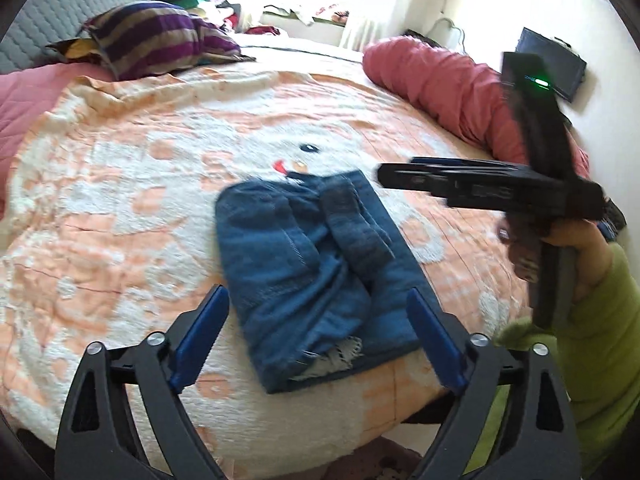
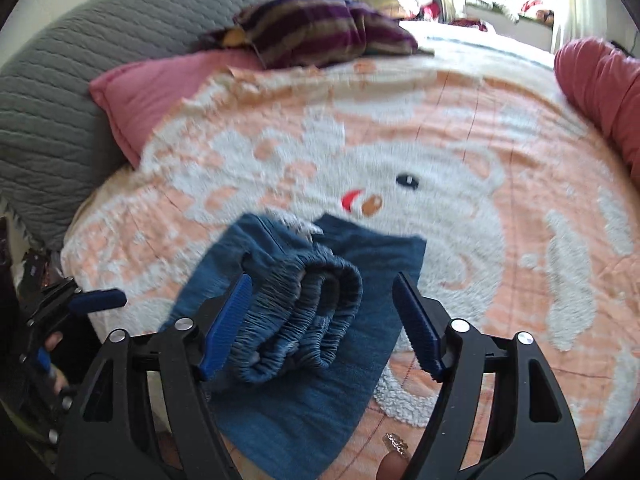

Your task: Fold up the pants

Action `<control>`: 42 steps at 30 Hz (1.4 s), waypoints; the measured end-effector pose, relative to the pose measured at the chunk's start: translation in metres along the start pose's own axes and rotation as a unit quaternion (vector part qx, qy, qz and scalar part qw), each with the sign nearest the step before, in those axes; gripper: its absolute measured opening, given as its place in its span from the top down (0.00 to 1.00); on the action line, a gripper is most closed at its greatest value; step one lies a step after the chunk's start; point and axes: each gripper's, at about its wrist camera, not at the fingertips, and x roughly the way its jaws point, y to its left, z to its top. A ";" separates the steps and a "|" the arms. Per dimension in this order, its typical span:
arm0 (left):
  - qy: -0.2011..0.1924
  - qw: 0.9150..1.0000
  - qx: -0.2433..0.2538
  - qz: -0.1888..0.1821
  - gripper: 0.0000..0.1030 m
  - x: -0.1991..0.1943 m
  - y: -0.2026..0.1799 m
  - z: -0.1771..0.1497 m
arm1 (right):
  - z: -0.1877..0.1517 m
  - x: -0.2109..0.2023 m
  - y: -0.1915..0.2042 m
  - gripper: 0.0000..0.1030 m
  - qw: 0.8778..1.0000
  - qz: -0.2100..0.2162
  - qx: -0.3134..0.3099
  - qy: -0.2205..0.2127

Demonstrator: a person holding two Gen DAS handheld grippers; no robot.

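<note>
Blue denim pants (image 1: 316, 276) lie folded into a compact bundle on the peach-and-white blanket (image 1: 160, 184). In the right wrist view the pants (image 2: 296, 320) show their gathered elastic waistband rolled on top. My left gripper (image 1: 318, 304) is open and empty, hovering over the near end of the bundle. My right gripper (image 2: 324, 296) is open, its jaws either side of the waistband roll, not closed on it. The right gripper also shows from the side in the left wrist view (image 1: 400, 174), above the pants' right edge. The left gripper shows at the left edge of the right wrist view (image 2: 100, 300).
A striped purple pillow (image 1: 156, 36) and a pink cushion (image 2: 152, 92) lie at the head of the bed by the grey quilted headboard (image 2: 80, 80). A rolled pink duvet (image 1: 448, 88) lies along the right side. Clothes are piled beyond the bed (image 1: 208, 0).
</note>
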 end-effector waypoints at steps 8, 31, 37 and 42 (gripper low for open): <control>-0.016 0.999 -0.010 0.029 0.06 -0.015 0.014 0.009 | 0.010 -0.040 0.011 0.17 0.998 -0.011 -0.001 -0.055; -0.024 0.997 0.001 0.069 0.04 -0.012 0.022 0.028 | -0.003 -0.061 0.018 0.09 0.996 -0.033 -0.002 -0.086; -0.014 0.997 0.002 0.081 0.04 0.002 0.029 0.028 | -0.015 -0.046 0.017 0.09 0.998 -0.018 0.003 -0.064; 0.006 0.995 -0.008 0.099 0.04 0.022 0.044 0.028 | -0.031 -0.006 0.022 0.10 1.000 0.008 0.001 0.000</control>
